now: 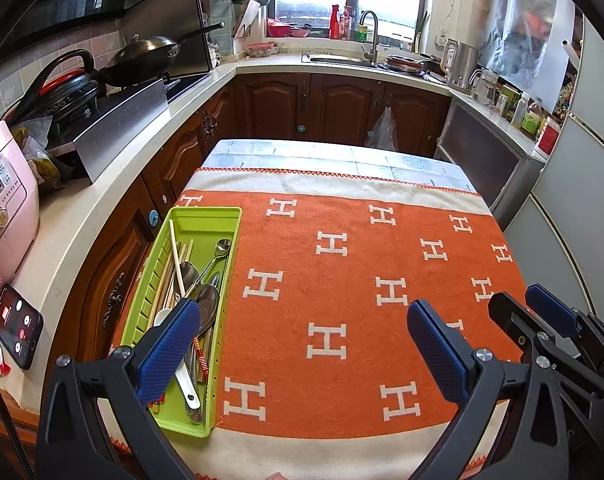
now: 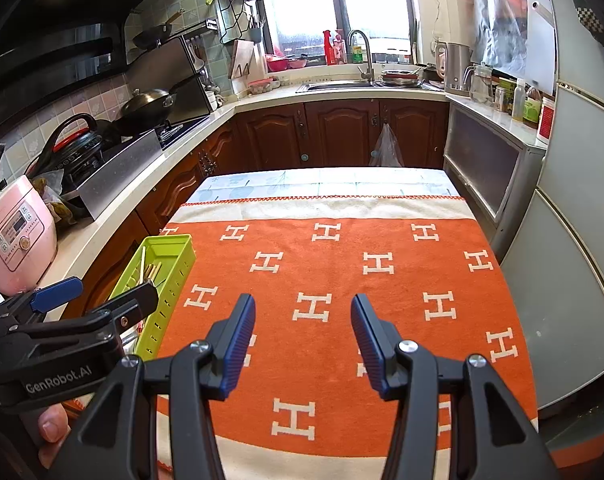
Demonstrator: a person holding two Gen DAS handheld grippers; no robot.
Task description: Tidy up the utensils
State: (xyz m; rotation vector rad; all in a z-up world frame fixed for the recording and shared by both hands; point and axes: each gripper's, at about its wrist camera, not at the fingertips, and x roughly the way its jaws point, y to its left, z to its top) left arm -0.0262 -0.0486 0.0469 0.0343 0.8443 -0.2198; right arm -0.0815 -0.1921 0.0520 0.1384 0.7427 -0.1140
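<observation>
**Utensils collected in tray; sorting status unclear**

All visible utensils lie piled inside the green tray. Beside the tray, the orange cloth carries nothing. Left gripper and right gripper both stand spread, empty. Remaining work is probably arranging the pile

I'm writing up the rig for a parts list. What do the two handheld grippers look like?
Both the left gripper and right gripper have matte black angular frames with silver pivot screws and two fingers faced with blue textured pads. The left body carries white "GenRobot.AI" lettering. No cables or sleeves show.
</observation>
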